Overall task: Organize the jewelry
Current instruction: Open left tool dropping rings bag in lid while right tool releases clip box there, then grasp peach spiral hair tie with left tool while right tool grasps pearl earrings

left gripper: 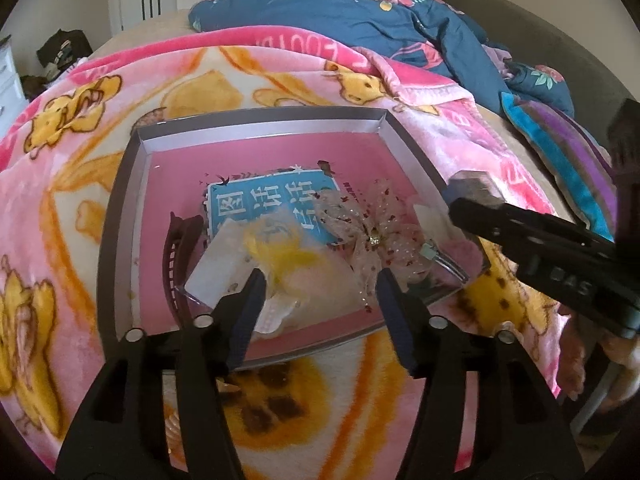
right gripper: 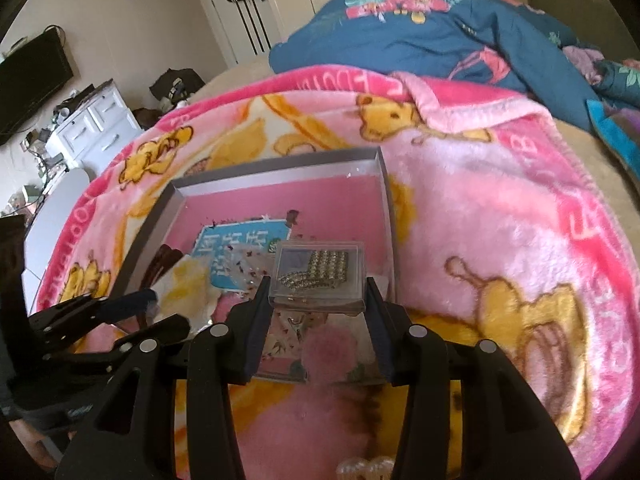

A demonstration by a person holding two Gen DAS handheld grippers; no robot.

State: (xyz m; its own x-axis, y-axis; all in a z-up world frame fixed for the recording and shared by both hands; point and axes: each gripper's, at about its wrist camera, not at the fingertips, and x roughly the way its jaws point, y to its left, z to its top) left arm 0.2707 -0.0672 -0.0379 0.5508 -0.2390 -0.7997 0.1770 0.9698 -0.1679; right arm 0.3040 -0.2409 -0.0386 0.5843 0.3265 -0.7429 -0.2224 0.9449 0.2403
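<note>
A grey-rimmed tray (left gripper: 260, 120) (right gripper: 280, 168) with a pink floor lies on the blanket. It holds a yellow fluffy hairpiece (left gripper: 288, 256), a sheer red-dotted bow (left gripper: 372, 232), a dark brown hair clip (left gripper: 180, 248) and a white card (left gripper: 218, 272). My left gripper (left gripper: 320, 300) (right gripper: 160, 312) hangs open over the tray's near side, its pads flanking the yellow hairpiece without pressing it. My right gripper (right gripper: 318, 296) is shut on a small clear box (right gripper: 316, 276) (left gripper: 474, 184) of rhinestone jewelry. It holds the box above the tray's right corner. One of its fingers (left gripper: 520, 232) reaches in from the right.
The pink cartoon blanket (right gripper: 480, 208) covers the bed. A blue floral duvet (right gripper: 440, 32) is bunched behind it, with a striped cloth (left gripper: 568, 156) at the right. A white dresser (right gripper: 96, 124) and clutter stand off the bed's left side. Something pearly (right gripper: 364, 472) lies below the right gripper.
</note>
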